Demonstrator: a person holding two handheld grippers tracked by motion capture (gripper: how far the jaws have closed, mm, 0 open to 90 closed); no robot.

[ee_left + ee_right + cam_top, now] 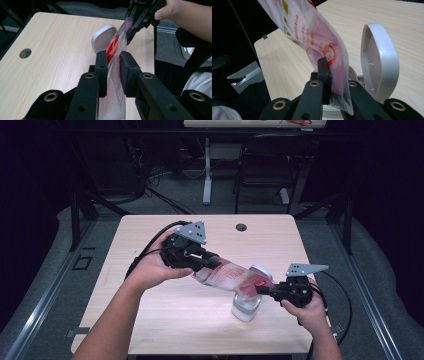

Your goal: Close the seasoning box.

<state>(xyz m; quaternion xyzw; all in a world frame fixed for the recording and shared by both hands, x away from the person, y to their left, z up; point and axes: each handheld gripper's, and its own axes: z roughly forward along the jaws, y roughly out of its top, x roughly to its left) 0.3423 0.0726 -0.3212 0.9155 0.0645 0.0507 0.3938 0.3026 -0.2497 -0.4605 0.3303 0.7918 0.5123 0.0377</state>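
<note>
Orange print on pouch [312, 32], illegible.

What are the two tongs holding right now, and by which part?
Both hold one plastic pouch. The left tongs clamp its upper part; the right tongs pinch its lower end, above the open white container.

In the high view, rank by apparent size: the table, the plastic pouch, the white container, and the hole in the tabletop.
Largest to smallest:
1. table
2. plastic pouch, held by left gripper and right gripper
3. white container, partly hidden under the pouch
4. hole
</note>
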